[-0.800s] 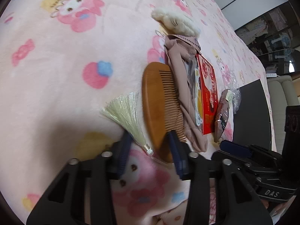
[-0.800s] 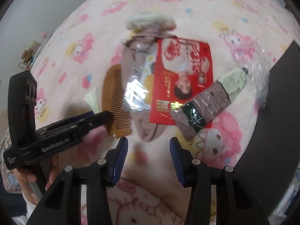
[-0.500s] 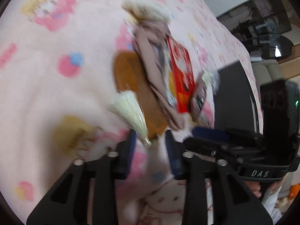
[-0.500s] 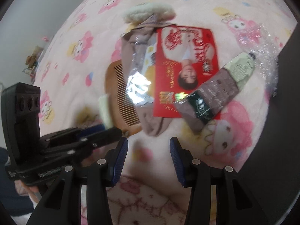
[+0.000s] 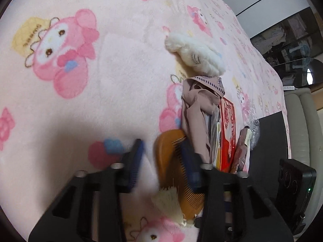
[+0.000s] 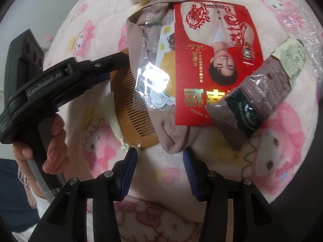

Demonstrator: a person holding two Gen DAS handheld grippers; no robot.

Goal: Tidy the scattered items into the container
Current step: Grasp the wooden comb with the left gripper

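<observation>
Comb (image 5: 171,161) lies on the pink blanket (image 5: 101,100), nearest of the scattered things, at 6 o'clock in the left view. The left tongs (image 5: 161,159) stand narrowly parted astride its upper end; their right pad overlaps the teeth, though blur hides whether they pinch it. A cream tassel (image 5: 169,203) rests by its handle. The right tongs (image 6: 159,161) hang half open and empty, just below the comb's tip. Farther off at 1 o'clock lie a beige cloth (image 5: 195,117), red card (image 5: 228,133) and fluffy toy (image 5: 197,56).
</observation>
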